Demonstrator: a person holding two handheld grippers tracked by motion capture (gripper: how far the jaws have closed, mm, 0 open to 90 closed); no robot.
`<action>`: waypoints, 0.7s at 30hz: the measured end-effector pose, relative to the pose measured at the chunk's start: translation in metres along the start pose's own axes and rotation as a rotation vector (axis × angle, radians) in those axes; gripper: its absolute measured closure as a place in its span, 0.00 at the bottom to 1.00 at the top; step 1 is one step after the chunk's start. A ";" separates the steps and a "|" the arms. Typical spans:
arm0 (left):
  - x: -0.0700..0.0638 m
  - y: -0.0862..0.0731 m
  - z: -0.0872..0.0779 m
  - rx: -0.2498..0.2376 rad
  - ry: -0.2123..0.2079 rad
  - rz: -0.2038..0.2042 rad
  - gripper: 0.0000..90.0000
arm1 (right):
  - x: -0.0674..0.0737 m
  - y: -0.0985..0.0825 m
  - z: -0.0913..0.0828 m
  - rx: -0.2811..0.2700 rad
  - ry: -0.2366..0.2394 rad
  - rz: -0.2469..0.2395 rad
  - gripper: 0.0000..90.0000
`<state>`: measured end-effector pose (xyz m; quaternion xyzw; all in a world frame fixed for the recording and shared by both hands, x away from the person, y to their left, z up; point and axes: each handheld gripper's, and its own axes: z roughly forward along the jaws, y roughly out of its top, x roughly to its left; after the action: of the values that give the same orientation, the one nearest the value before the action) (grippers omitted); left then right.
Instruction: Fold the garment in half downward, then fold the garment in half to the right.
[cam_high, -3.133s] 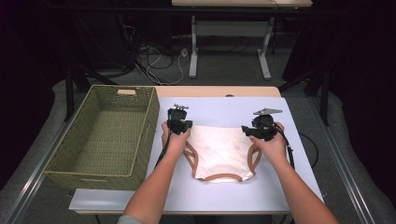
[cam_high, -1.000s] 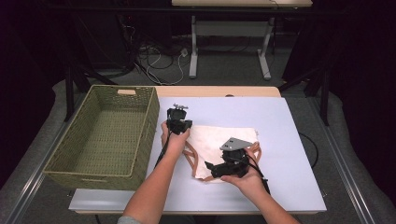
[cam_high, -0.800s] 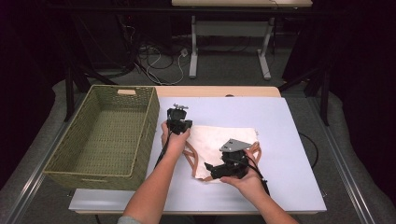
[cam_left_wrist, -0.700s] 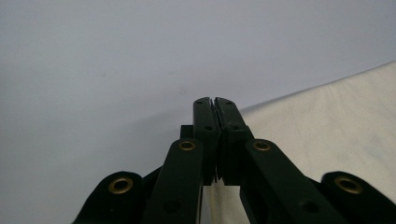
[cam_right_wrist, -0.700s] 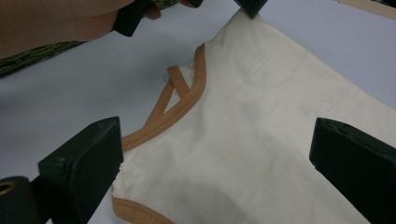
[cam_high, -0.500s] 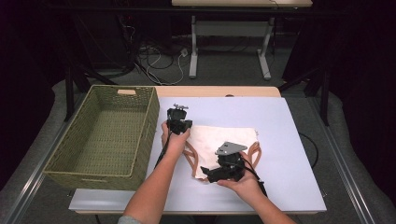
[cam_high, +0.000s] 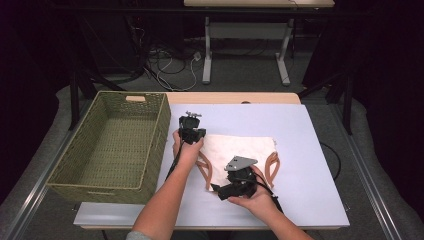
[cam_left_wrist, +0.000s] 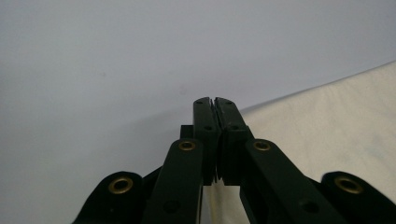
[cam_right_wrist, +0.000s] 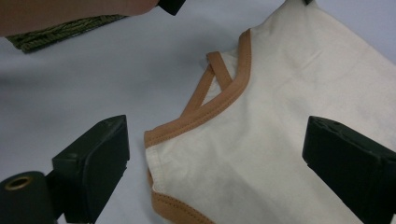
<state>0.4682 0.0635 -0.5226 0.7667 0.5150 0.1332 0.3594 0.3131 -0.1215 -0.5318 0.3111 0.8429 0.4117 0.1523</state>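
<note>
Your left claw (cam_high: 191, 131) is clamped shut at the top's (cam_high: 240, 150) far left corner, mid-worktop (cam_high: 310, 150). Your right claw (cam_right_wrist: 219, 154), wide and just closing, straddles its near edge untouched. Basket (cam_high: 150, 150), left edge, holds nothing.

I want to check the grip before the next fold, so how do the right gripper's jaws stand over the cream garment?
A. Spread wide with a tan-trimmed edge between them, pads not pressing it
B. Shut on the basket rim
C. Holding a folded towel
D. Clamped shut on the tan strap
A: in the right gripper view the right gripper has its jaws far apart, and the garment lies flat between them, unpinched.
</note>
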 end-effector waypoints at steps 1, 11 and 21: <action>0.000 0.000 0.000 0.000 0.000 0.000 0.98 | 0.001 0.000 0.000 0.001 0.003 -0.002 0.10; 0.000 0.000 0.000 -0.001 0.001 0.000 0.98 | 0.006 -0.001 0.004 0.012 0.018 -0.030 0.19; 0.000 0.000 0.001 -0.001 0.001 -0.001 0.98 | 0.009 -0.001 0.007 0.002 0.038 -0.059 0.40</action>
<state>0.4684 0.0636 -0.5232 0.7663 0.5154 0.1336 0.3596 0.3092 -0.1127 -0.5370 0.2784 0.8548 0.4122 0.1479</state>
